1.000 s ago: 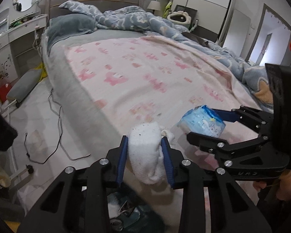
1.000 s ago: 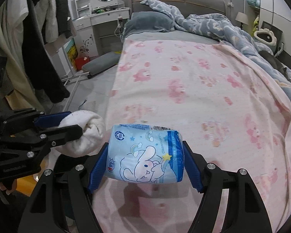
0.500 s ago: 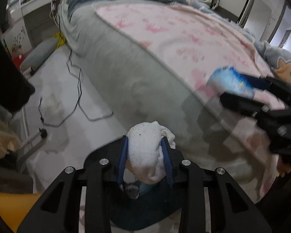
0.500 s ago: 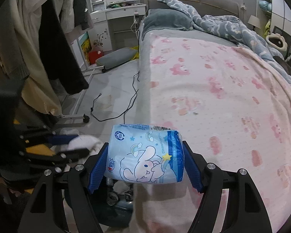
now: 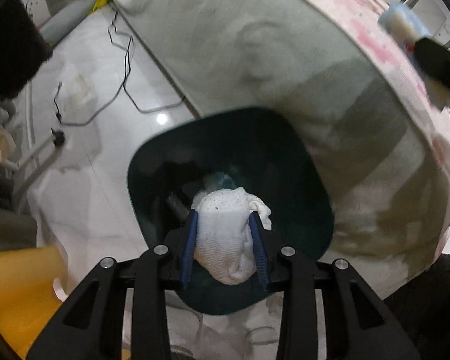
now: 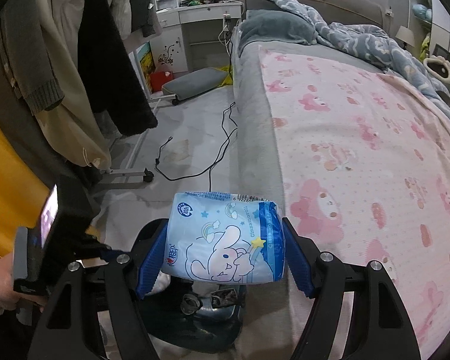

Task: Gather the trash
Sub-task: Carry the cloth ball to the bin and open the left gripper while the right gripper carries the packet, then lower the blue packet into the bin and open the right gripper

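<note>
My left gripper (image 5: 224, 219) is shut on a white wad of cloth (image 5: 225, 234) and holds it right over the mouth of a dark teal trash bin (image 5: 312, 198) on the floor by the bed. Some trash lies at the bin's bottom. My right gripper (image 6: 225, 240) is shut on a light blue tissue pack with a cartoon rabbit (image 6: 225, 237), held above the bed's edge; the bin (image 6: 212, 315) shows under it. The pack also shows in the left wrist view (image 5: 405, 21), blurred, at the upper right. The left gripper (image 6: 98, 252) shows at the lower left of the right wrist view.
The bed with a pink patterned blanket (image 6: 360, 150) fills the right. A black cable (image 6: 212, 156) lies on the pale floor. Clothes hang on a wheeled rack (image 6: 89, 75) at the left. A grey cushion (image 6: 191, 82) and a white desk (image 6: 194, 21) stand further back.
My left gripper has swung down from above the bed to over the trash bin, still holding the white wad. My right gripper has shifted left toward the bed's edge with the pack.
</note>
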{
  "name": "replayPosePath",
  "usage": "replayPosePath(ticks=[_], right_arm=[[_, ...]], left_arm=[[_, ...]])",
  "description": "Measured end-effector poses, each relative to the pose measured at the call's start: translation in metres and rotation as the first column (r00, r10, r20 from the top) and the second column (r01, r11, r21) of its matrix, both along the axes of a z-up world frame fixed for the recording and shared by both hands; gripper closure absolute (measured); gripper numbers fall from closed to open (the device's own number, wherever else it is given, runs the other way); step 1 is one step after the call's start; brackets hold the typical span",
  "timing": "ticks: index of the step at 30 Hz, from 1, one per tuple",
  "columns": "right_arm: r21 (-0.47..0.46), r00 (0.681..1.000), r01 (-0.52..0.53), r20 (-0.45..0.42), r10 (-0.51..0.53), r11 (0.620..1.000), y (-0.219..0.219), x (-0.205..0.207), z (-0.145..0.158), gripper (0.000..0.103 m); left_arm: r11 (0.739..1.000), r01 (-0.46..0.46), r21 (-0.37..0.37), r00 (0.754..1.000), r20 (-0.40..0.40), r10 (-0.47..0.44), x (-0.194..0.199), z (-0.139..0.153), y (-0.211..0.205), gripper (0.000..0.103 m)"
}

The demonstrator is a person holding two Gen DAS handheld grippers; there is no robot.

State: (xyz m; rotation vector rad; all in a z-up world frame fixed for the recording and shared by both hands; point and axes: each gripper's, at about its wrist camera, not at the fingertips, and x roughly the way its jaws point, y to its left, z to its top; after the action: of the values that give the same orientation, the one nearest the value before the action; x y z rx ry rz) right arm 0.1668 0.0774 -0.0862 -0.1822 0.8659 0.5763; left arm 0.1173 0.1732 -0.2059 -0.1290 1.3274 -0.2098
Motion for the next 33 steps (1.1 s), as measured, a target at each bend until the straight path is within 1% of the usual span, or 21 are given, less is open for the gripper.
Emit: replayPosePath(ticks=[2, 4, 5, 7, 12, 14, 16, 17, 20, 21, 22, 23, 26, 30, 33], right_arm=[[-0.002, 1.0, -0.001, -0.005, 0.001, 1.0, 0.004, -0.001, -0.002, 0.03], [-0.005, 1.0, -0.005, -0.014, 0.005, 1.0, 0.01, 0.0, -0.006, 0.03], [-0.003, 1.0, -0.006, -0.023, 0.006, 1.0, 0.011, 0.001, -0.008, 0.03], [0.001, 0.999, -0.007, -0.051, 0.007, 1.0, 0.017, 0.004, -0.015, 0.03], [-0.032, 0.997, -0.013, -0.078, 0.011, 0.999, 0.032, 0.008, -0.029, 0.03], [-0.046, 0.996, -0.02, -0.09, 0.016, 0.999, 0.039, 0.008, -0.035, 0.03], [-0.065, 0.994, -0.028, -0.107, 0.021, 0.998, 0.046, 0.009, -0.043, 0.03], [-0.068, 0.993, -0.03, -0.114, 0.022, 0.997, 0.048, 0.01, -0.046, 0.03], [-0.088, 0.987, -0.037, -0.156, 0.023, 0.995, 0.056, 0.012, -0.059, 0.03], [-0.097, 0.985, -0.041, -0.169, 0.024, 0.994, 0.058, 0.012, -0.064, 0.03], [-0.106, 0.983, -0.045, -0.181, 0.025, 0.993, 0.061, 0.012, -0.068, 0.03], [-0.115, 0.982, -0.049, -0.188, 0.027, 0.992, 0.063, 0.012, -0.072, 0.03], [-0.144, 0.976, -0.066, -0.215, 0.034, 0.987, 0.072, 0.011, -0.083, 0.03], [-0.172, 0.97, -0.083, -0.24, 0.04, 0.982, 0.081, 0.01, -0.097, 0.03], [-0.207, 0.965, -0.093, -0.26, 0.036, 0.974, 0.087, 0.008, -0.11, 0.03]], left_arm=[[1.0, 0.004, -0.001, 1.0, -0.028, -0.004, -0.004, -0.008, 0.002, 0.061], [1.0, 0.009, 0.023, 0.999, -0.036, -0.008, -0.009, -0.013, 0.004, 0.048], [0.999, 0.015, 0.029, 0.999, -0.032, -0.014, -0.01, -0.013, 0.004, 0.045], [1.0, 0.019, 0.024, 1.0, -0.011, -0.019, -0.014, -0.01, 0.007, 0.033], [1.0, -0.018, -0.012, 0.998, 0.067, 0.019, -0.016, 0.007, 0.023, 0.026], [0.999, -0.039, -0.025, 0.994, 0.104, 0.042, -0.016, 0.016, 0.03, 0.024], [0.998, -0.06, -0.038, 0.986, 0.153, 0.065, -0.017, 0.025, 0.039, 0.019], [0.996, -0.069, -0.048, 0.98, 0.182, 0.076, -0.018, 0.03, 0.044, 0.019], [0.995, -0.083, -0.055, 0.966, 0.239, 0.094, -0.019, 0.042, 0.052, 0.019], [0.995, -0.088, -0.052, 0.96, 0.262, 0.098, -0.02, 0.046, 0.055, 0.017], [0.995, -0.092, -0.046, 0.955, 0.28, 0.101, -0.021, 0.05, 0.056, 0.01], [0.995, -0.096, -0.042, 0.949, 0.297, 0.104, -0.023, 0.053, 0.058, 0.009], [0.994, -0.097, -0.054, 0.934, 0.339, 0.11, -0.027, 0.064, 0.062, 0.008], [0.994, -0.1, -0.036, 0.913, 0.393, 0.106, -0.033, 0.075, 0.066, 0.006], [0.993, -0.103, -0.054, 0.897, 0.426, 0.116, -0.036, 0.083, 0.07, 0.004]])
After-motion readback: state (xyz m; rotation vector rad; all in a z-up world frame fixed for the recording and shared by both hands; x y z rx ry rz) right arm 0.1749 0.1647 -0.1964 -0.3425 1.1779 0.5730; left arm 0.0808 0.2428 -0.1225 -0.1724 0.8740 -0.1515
